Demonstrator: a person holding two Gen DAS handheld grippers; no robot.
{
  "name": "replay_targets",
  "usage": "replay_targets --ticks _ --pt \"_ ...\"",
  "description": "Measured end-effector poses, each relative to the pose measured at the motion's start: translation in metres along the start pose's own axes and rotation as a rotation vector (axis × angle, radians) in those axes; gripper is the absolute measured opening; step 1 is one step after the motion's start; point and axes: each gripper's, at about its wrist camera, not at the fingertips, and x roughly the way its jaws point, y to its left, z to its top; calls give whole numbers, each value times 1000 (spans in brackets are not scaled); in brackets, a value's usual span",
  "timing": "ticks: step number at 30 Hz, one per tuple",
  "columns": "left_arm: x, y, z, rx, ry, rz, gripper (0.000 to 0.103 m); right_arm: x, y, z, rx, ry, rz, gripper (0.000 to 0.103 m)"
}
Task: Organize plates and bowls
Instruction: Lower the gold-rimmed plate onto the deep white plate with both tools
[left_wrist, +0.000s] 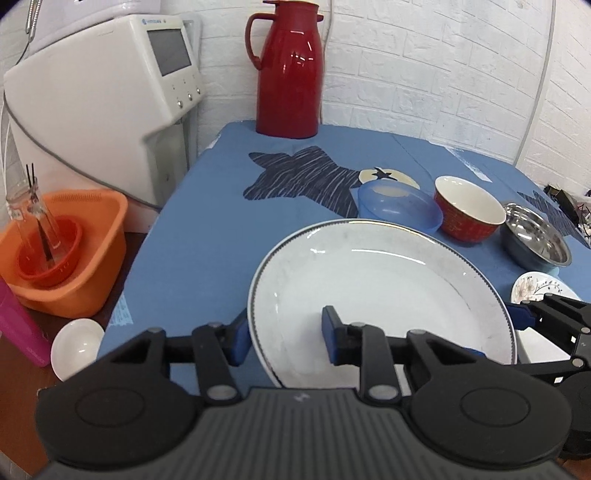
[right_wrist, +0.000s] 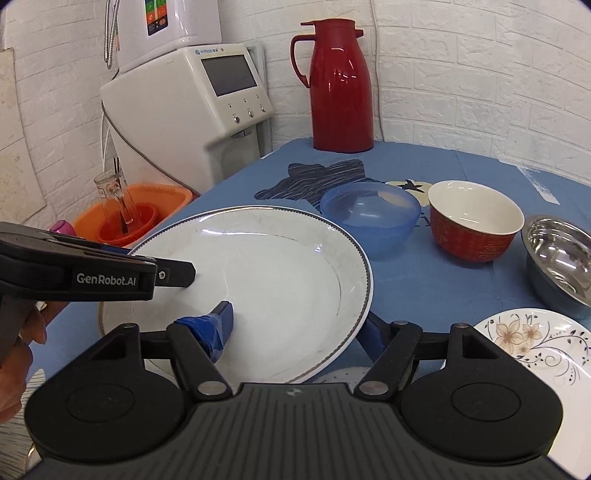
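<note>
A large white plate (left_wrist: 388, 280) (right_wrist: 277, 266) with a dark beaded rim is tilted above the blue tablecloth. My left gripper (left_wrist: 285, 336) is shut on its left rim, one finger outside and one inside the well. Its fingers (right_wrist: 181, 275) show at the plate's left edge in the right wrist view. My right gripper (right_wrist: 297, 328) stands open astride the right rim, one finger over the well and one under the rim. Behind the plate stand a blue plastic bowl (left_wrist: 399, 206) (right_wrist: 369, 214), a red bowl (left_wrist: 469, 214) (right_wrist: 472, 229) and a steel bowl (left_wrist: 535, 236) (right_wrist: 561, 258).
A flowered plate (left_wrist: 539, 288) (right_wrist: 535, 343) lies at the right front. Another plate's rim (right_wrist: 107, 325) shows under the large one. A red thermos (left_wrist: 288, 74) stands at the back. Off the table's left edge are an orange basin (left_wrist: 66, 251), a water dispenser (left_wrist: 103, 92) and a small white bowl (left_wrist: 75, 347).
</note>
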Motion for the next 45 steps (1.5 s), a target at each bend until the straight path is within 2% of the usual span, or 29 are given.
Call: replay_targets --ticks 6,17,21,25,30,32,34,37,41,42,43,44,45 --pt "-49 -9 -14 -5 -40 -13 26 -46 18 -8 -11 -52 7 61" --pt "-113 -26 -91 17 -31 13 26 -105 43 -73 74 4 33 62" --pt "-121 -26 -113 7 -30 0 26 -115 51 -89 71 -9 12 62" --pt "-111 -24 -127 -10 -3 -3 26 -115 55 -100 41 -14 -16 62" --pt "-108 -26 -135 -10 -26 -21 27 -114 56 -106 12 -51 -56 63" --pt "-105 -24 -137 -25 -9 -53 34 -112 54 -109 10 -48 -70 63" --pt "-104 -22 -139 -47 -16 -84 41 -107 45 -114 63 -19 -38 64" --pt "-106 -21 -140 -61 -24 -95 42 -108 45 -117 89 -34 -26 63" --pt "-109 -11 -138 -112 -18 -148 50 -108 44 -118 89 -30 -17 63" --pt "-111 -8 -138 -123 -16 -161 53 -109 42 -118 111 -33 -6 62" --pt "-113 -5 -137 -137 -15 -173 63 -110 39 -117 139 -38 0 62" --pt "-114 -3 -137 -147 -14 -180 69 -112 36 -117 165 -48 4 62" --pt "-117 -2 -137 -150 -16 -182 71 -115 34 -117 190 -66 2 62"
